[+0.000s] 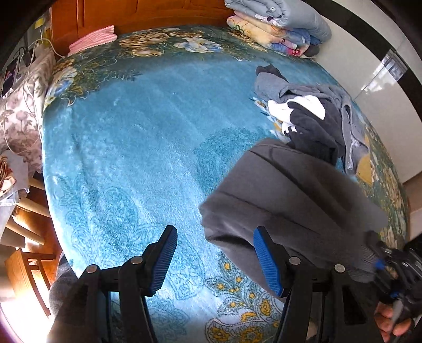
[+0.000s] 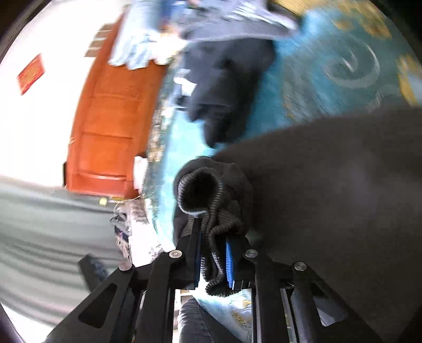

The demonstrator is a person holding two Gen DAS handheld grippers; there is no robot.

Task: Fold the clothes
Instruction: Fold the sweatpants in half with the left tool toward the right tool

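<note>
Sweater cuff pinched, other end free

Ribbed cuff [image 2: 208,208] sits pinched in the right gripper [image 2: 213,261]. Left gripper [image 1: 215,261] hangs spread, empty, over the blue blanket [image 1: 126,147]. Grey sweater [image 1: 284,200] looks soft, limp, fairly heavy; it runs from 5 toward 1 o'clock. Grip its hem.

blue floral blanket [image 1: 126,147] | folded quilts [image 1: 279,26] | wooden headboard [image 1: 137,13] | pink cloth [image 1: 92,39]

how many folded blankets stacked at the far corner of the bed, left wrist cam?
3 visible: a grey-blue quilt on top, a cream floral blanket under it, and a blue-pink cartoon blanket at the bottom. More may be hidden behind the stack.
</note>
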